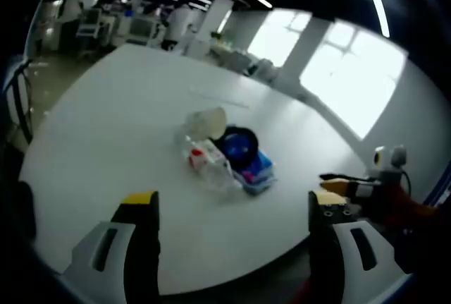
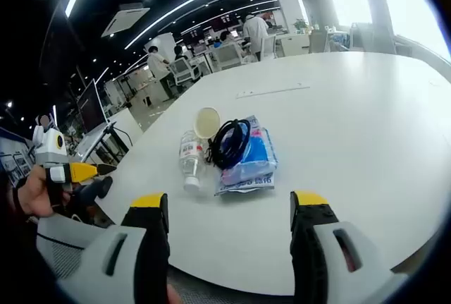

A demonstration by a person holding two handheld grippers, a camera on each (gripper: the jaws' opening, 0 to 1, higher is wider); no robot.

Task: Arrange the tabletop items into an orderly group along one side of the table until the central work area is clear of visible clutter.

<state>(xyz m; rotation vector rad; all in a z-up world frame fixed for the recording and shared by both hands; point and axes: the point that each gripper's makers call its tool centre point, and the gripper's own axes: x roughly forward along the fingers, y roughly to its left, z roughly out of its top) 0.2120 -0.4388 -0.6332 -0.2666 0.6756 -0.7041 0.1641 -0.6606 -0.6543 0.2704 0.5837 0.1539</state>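
Several items lie bunched in the middle of the white round table (image 1: 106,142). A paper cup (image 1: 206,122) (image 2: 207,122) lies on its side, with a clear water bottle (image 1: 208,163) (image 2: 190,159) flat beside it. A coiled black cable (image 1: 238,143) (image 2: 229,143) rests on a blue packet (image 1: 259,172) (image 2: 250,163). My left gripper (image 1: 232,202) hovers open at the near table edge, well short of the pile. My right gripper (image 2: 230,202) is also open and empty, on another side of the pile. Each gripper shows in the other's view: the right gripper (image 1: 331,180), the left gripper (image 2: 102,178).
A thin pale strip (image 2: 273,91) (image 1: 218,98) lies on the table beyond the pile. A dark chair (image 1: 17,103) stands at the table's left rim. Desks, monitors and people fill the office behind. A hand (image 2: 32,195) holds the left gripper.
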